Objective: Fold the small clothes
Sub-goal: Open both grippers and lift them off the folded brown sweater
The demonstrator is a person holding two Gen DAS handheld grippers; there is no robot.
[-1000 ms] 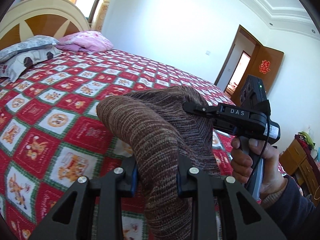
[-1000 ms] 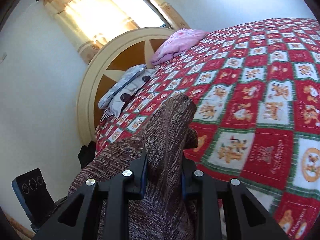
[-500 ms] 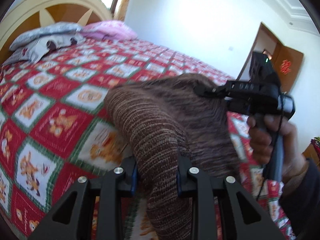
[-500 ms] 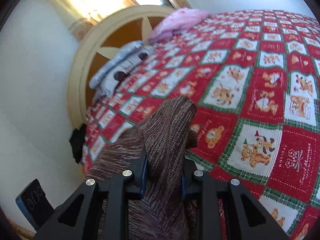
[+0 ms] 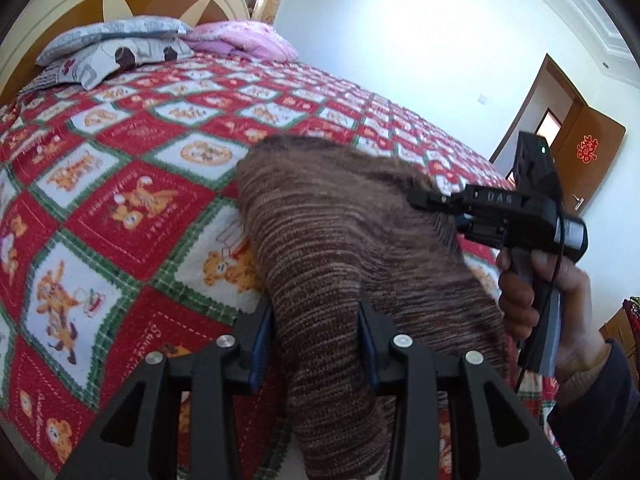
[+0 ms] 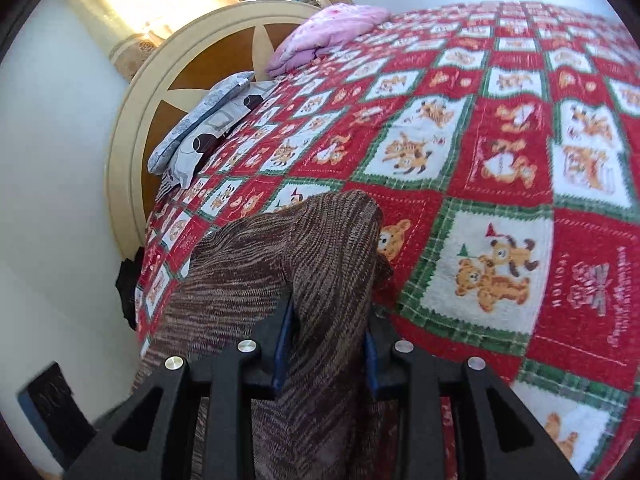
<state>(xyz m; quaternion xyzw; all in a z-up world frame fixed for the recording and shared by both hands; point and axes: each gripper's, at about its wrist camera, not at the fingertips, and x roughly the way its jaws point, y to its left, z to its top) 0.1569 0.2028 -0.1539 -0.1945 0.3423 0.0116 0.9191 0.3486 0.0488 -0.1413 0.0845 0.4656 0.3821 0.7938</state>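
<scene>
Knit garment (image 5: 340, 248) lower over bedspread (image 5: 120, 200); both tongs still clamped

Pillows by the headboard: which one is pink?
The pink pillow is the one lying farther along the headboard, toward the curtain. The grey patterned pillows beside it are stacked and have dark patches.
</scene>
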